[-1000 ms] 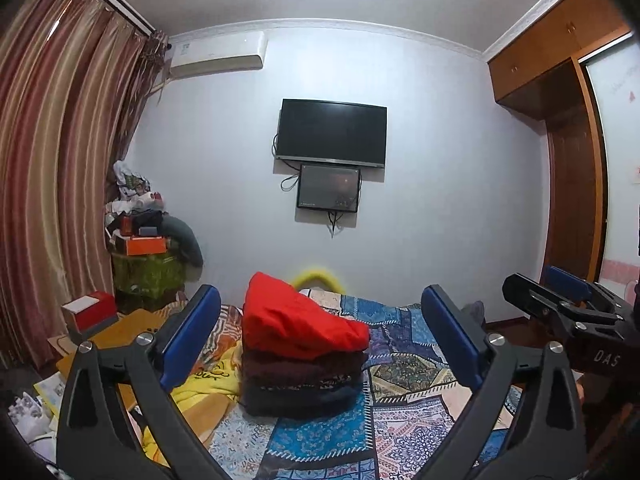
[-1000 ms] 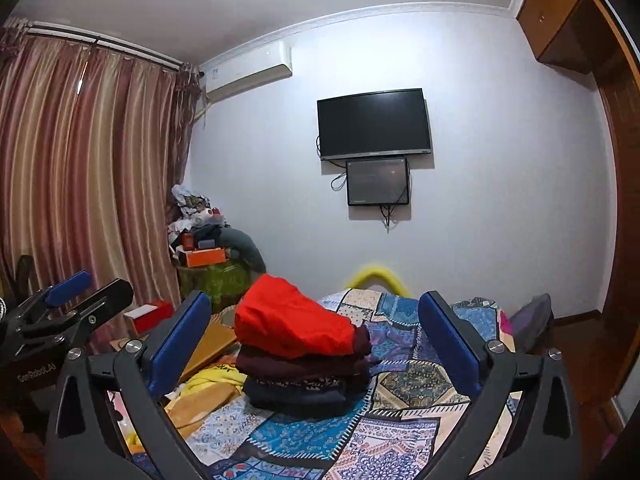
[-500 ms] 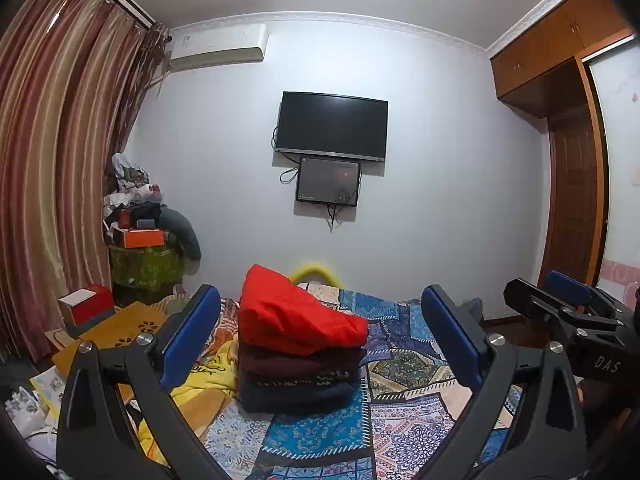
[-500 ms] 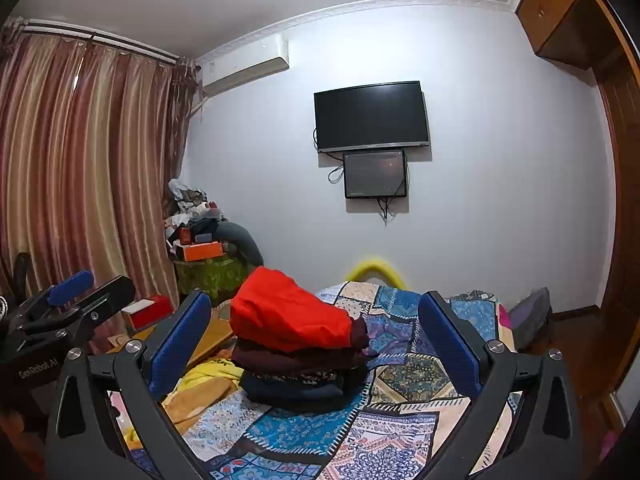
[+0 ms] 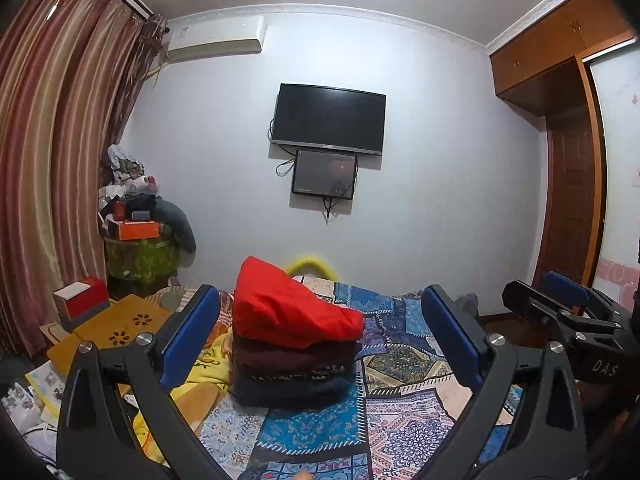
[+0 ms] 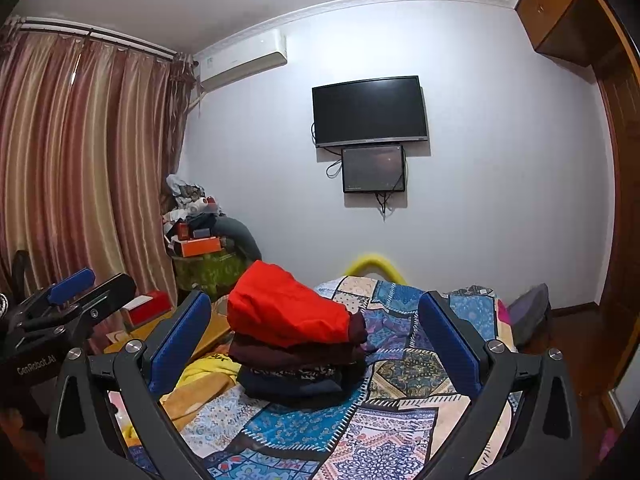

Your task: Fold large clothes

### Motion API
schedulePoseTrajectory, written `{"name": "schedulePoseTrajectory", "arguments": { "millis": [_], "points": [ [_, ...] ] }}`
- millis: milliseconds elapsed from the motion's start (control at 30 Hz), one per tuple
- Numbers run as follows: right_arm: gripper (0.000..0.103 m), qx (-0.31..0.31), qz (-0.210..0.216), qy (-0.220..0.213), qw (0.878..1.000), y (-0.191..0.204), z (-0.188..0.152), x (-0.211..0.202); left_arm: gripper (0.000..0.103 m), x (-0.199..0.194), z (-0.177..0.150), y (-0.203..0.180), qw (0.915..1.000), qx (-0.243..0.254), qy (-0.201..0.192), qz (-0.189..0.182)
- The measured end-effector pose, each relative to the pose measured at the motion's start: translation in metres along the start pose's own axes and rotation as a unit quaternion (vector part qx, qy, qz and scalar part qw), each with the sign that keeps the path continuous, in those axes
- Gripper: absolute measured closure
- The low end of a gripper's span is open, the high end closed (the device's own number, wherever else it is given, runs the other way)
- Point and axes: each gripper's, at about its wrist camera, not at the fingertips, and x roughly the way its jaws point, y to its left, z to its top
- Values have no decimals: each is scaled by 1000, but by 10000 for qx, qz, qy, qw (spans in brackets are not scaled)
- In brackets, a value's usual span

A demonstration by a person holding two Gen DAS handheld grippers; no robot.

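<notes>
Currently, both claws are held raised over the bed, and nothing is gripped. The left gripper [image 5: 320, 328] is spread wide, its blue pads [image 5: 190, 336] well apart, with the stack of folded clothes [image 5: 294, 340] framed between them, ahead of the fingertips and untouched. The right gripper [image 6: 316, 332] is likewise spread wide and empty; the same stack [image 6: 298, 340] is seen between its pads [image 6: 180, 344], slightly toward the left one.

The stack is made up of a red folded garment [image 5: 288, 308] on top, a maroon garment [image 5: 292, 356] beneath it, a thin patterned layer, and a dark navy garment [image 5: 288, 390] at the bottom. It rests on the patchwork bedspread [image 5: 400, 364], which extends ahead of and below both claws. A yellow cloth [image 5: 204, 372] lies crumpled just beside the stack, under the left gripper's left finger.

Beyond the stack, a wall-mounted television [image 5: 329, 118] is seen straight ahead, with a smaller screen [image 5: 324, 174] directly below it. Striped curtains [image 5: 52, 168] hang to the left of both claws, and an air conditioner [image 5: 218, 38] is mounted high on the wall. In the left wrist view, the right gripper appears at the far right edge.
</notes>
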Motion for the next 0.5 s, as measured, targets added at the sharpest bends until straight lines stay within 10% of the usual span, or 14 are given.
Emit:
{"name": "schedulePoseTrajectory", "arguments": {
  "millis": [500],
  "points": [
    [0, 19, -12, 71, 10000, -2, 2, 1, 1, 7, -3, 1, 9998, -46, 156, -139]
  ]
}}
